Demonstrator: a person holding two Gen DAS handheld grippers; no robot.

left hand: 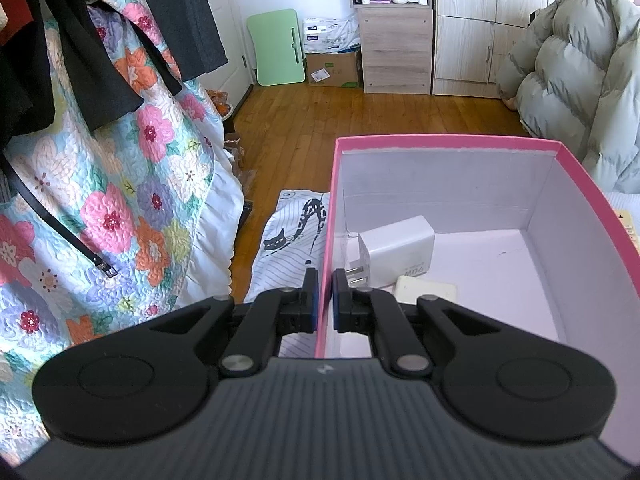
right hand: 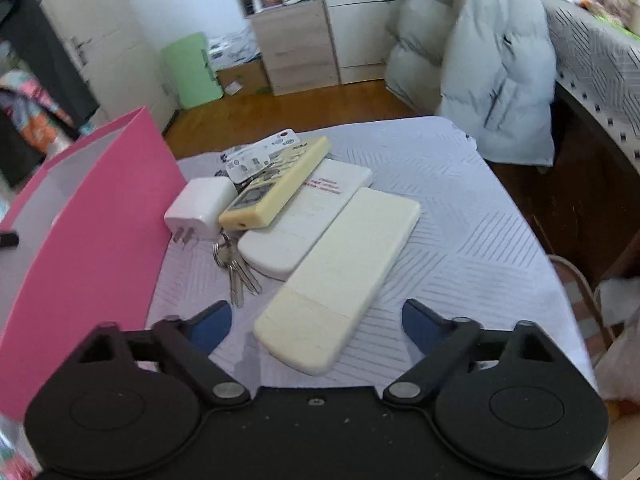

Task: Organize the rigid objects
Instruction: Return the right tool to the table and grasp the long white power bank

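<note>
Left gripper (left hand: 326,296) is closed onto the left wall of the pink cardboard box with white interior (left hand: 440,144), one finger outside the wall and one inside, pinching the pink edge between the blue pads. Inside the box, near that wall, lies a white plug-in charger block (left hand: 396,250) with its metal prongs pointing toward the gripper, and just beside it a flat cream rectangular item (left hand: 426,290), partly hidden by the gripper linkage. Right gripper (right hand: 316,322) stands wide open and holds nothing, its fingers spread either side of the near end of a long cream plastic remote lying face down (right hand: 340,280). That remote rests on the worktop covered with a pale lilac quilted cloth (right hand: 480,240), to the right of the box's pink outer wall. Touching its left edge is a white face-down remote with red lettering (right hand: 308,216); across that lies a yellowed remote with a small grey display (right hand: 276,184), and behind it a slim white card-type remote with a red button (right hand: 260,158). A second white charger block (right hand: 200,208) sits just beside the box, with a bunch of silver keys (right hand: 236,268) in front of it.
</note>
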